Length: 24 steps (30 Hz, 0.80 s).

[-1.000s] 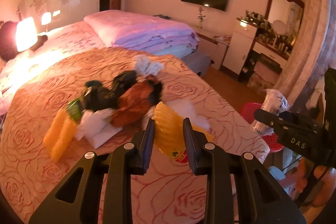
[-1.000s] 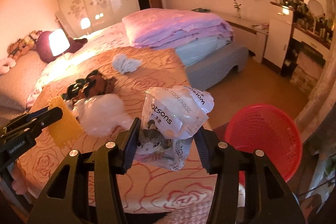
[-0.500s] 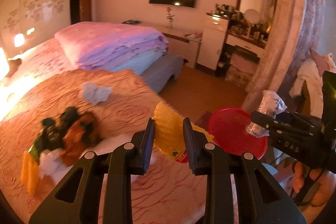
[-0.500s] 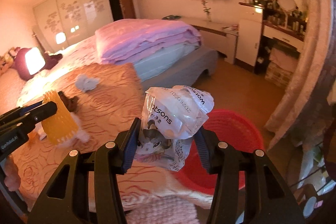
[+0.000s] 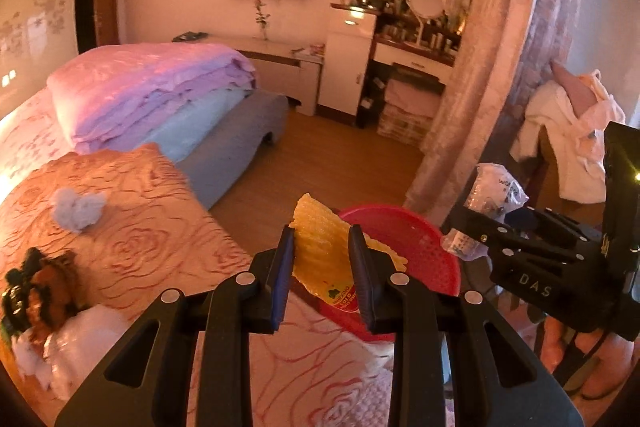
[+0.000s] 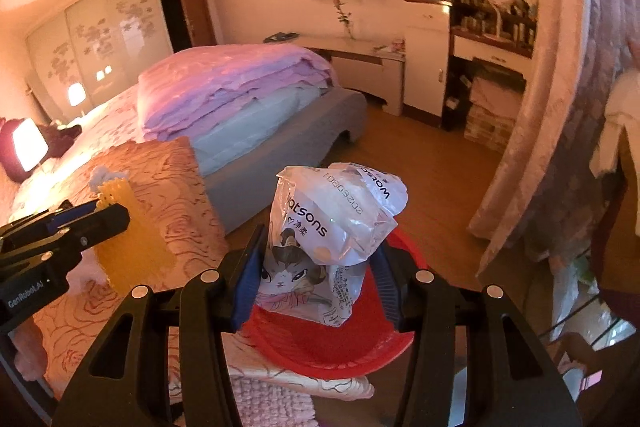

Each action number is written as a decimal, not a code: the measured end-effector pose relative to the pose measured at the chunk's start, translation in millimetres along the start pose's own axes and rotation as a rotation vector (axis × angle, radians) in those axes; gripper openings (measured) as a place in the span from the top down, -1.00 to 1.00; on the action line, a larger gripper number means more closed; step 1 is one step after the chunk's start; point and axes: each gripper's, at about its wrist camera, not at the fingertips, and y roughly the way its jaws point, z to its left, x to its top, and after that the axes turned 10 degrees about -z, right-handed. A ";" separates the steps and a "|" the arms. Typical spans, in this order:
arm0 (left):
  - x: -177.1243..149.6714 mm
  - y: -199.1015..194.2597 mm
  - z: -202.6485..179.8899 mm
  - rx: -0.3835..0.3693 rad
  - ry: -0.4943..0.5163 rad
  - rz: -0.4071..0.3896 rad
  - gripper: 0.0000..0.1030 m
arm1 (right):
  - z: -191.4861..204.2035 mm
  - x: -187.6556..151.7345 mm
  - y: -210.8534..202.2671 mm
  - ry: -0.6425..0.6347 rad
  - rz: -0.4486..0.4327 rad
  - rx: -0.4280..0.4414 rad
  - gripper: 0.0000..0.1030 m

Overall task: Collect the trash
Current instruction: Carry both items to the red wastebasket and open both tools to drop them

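Bedroom, bed (image 5: 132,227) corner | left gripper (image 5: 322,259) clamps yellow wrapper (image 5: 320,247), right gripper (image 6: 316,263) clamps white plastic bag (image 6: 336,211), both over red basket (image 5: 416,251), unreleased | left: blue tissue (image 5: 78,207) and trash pile (image 5: 44,307) on bedspread

Both grippers are matte black plastic with triangular cut-outs and round silver screws at the joints. The left gripper (image 5: 322,267) has blue pads and white "GenRobot.AI" lettering on its side. The right gripper (image 6: 318,277), also blue-padded, carries "DAS" in pale letters.
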 end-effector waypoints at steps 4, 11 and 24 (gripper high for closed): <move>-0.7 20.5 -10.6 -0.018 0.023 0.034 0.49 | -13.5 -6.0 6.8 0.026 0.019 -0.020 0.05; -16.1 56.8 -21.8 -0.043 0.042 0.110 0.49 | -31.4 -17.4 23.0 0.058 0.073 -0.053 0.05; -38.5 92.3 -29.8 -0.085 0.055 0.207 0.27 | -47.2 -33.9 44.7 0.098 0.147 -0.075 -0.16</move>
